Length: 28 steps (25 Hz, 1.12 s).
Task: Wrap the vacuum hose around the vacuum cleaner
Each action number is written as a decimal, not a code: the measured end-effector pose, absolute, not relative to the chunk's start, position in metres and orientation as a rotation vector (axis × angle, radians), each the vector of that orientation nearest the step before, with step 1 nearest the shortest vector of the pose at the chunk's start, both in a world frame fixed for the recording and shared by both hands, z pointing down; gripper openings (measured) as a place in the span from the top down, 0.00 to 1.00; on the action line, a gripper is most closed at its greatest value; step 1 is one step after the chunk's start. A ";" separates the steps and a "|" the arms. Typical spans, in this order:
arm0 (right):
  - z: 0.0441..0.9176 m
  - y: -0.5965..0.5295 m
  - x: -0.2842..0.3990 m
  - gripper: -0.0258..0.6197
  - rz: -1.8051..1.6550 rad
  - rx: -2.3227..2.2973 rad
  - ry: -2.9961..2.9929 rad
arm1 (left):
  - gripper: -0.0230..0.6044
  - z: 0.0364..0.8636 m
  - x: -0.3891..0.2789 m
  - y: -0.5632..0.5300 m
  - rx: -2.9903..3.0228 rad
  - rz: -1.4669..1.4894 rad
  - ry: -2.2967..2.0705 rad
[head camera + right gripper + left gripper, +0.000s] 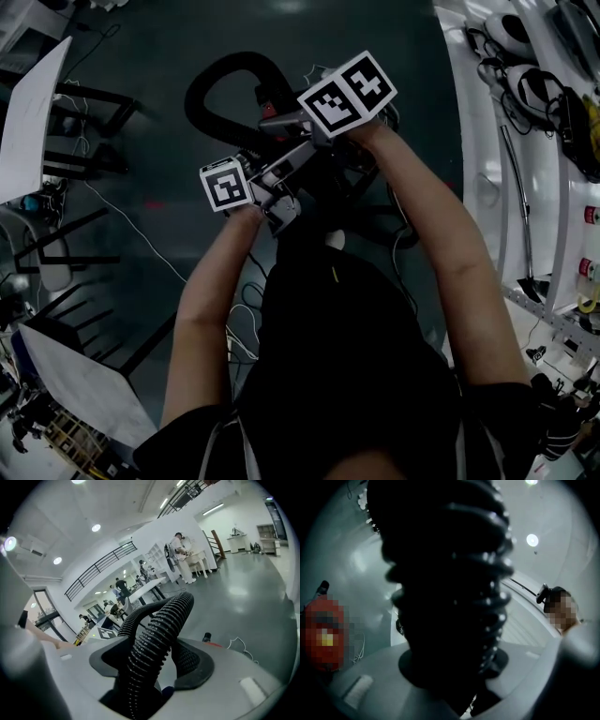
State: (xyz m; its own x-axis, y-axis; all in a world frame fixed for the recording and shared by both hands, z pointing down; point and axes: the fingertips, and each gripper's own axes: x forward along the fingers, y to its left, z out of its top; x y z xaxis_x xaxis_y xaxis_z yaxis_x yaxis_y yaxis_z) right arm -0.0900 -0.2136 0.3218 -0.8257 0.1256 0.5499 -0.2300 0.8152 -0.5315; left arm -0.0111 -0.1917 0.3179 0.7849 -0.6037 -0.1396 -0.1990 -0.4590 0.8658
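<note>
- Panels [30, 111], white, stand at far left on the dark floor [150, 141].
- Left gripper [457, 665] is half closed on the hose [450, 573]; its pads [414, 664] press the ribbed black wall, which fills that view.
- Beyond both grippers, which sit close together, the hose arcs in a loop over the floor.
- Right gripper [154, 667] stands wider: the hose runs up between its jaws but lies loose, with neither pad pressing it.
- Bench [473, 169], white, at far right carries tools [525, 94].
</note>
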 end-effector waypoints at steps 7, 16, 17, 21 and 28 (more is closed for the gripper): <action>0.337 -0.235 -0.082 0.42 0.665 0.252 -2.315 | 0.67 0.329 -0.012 -0.195 1.978 -0.502 -0.506; 0.328 -0.267 -0.072 0.44 0.653 0.335 -2.464 | 0.68 0.348 -0.040 -0.220 1.886 -0.580 -0.525; 0.325 -0.270 -0.070 0.44 0.655 0.341 -2.484 | 0.68 0.354 -0.048 -0.225 1.854 -0.600 -0.544; 0.325 -0.275 -0.055 0.44 0.724 0.309 -2.543 | 0.68 0.379 -0.087 -0.249 1.720 -0.714 -0.634; 0.377 -0.253 -0.027 0.43 0.754 0.262 -2.448 | 0.68 0.396 -0.152 -0.296 1.666 -0.810 -0.800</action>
